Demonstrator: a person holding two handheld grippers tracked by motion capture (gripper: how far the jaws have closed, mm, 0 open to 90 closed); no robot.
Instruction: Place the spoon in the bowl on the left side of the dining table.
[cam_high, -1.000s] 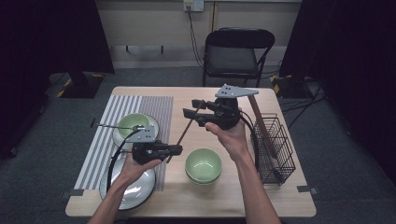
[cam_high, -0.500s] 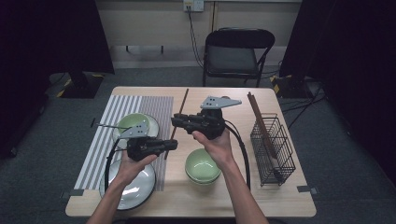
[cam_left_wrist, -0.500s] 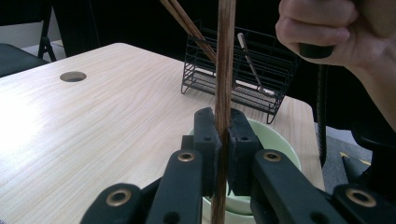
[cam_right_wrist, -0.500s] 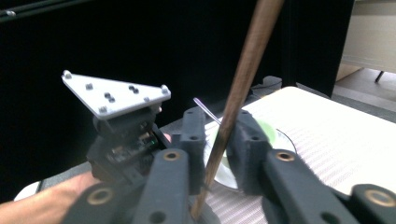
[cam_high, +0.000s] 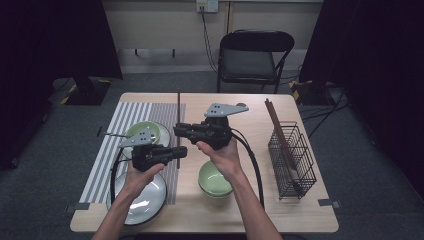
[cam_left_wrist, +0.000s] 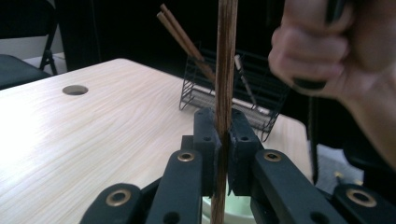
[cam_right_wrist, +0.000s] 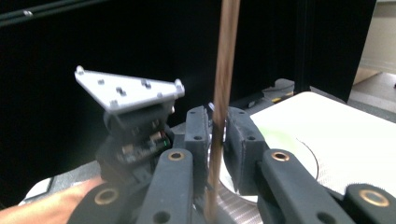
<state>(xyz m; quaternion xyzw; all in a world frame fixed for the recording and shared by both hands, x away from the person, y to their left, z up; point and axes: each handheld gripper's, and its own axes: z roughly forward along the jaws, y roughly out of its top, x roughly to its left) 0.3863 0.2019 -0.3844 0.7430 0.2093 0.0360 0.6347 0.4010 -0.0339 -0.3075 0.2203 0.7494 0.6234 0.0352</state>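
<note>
Both jaws tight on one chopstick (cam_high: 178, 117).

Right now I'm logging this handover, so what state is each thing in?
Left hand-held gripper: shut on the chopstick.
Right hand-held gripper: jaws have just been closing, chopstick between them.
Chopstick: gripped, lifted off the table.
Wire basket: upright, holding chopsticks.
Green bowl: upright, looks empty.
Chair: unoccupied.
</note>
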